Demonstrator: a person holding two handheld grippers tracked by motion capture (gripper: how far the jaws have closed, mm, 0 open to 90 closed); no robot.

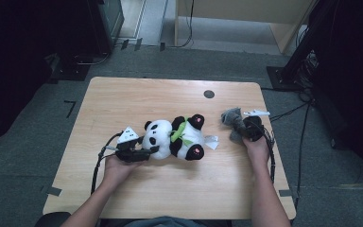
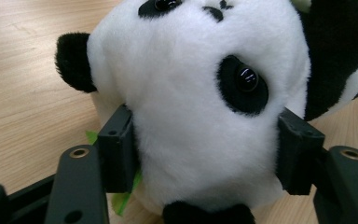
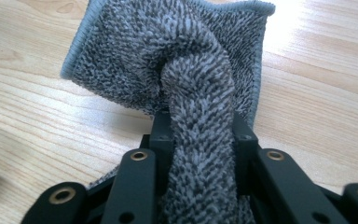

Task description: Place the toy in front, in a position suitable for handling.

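1. The left gripper (image 1: 144, 152), toward the tabletop's (image 1: 137, 97) left edge, has its jaws pressed wide on the head of the panda toy (image 1: 177, 137), which lies mid-table.
2. The right gripper (image 1: 251, 130), near the right edge, clamps narrowly a bunched grey cloth (image 1: 232, 121).

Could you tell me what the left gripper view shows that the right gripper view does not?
The left gripper view alone has the plush panda: its white head sits between the left gripper's two black jaws, which press its sides, with a black ear, a dark eye and a scrap of green leaf below. The right gripper view alone has the grey cloth, a bunched fold of it pinched between the right gripper's jaws, the rest spread on the wood. Both share the light wooden table and black jaws rising from the bottom edge.
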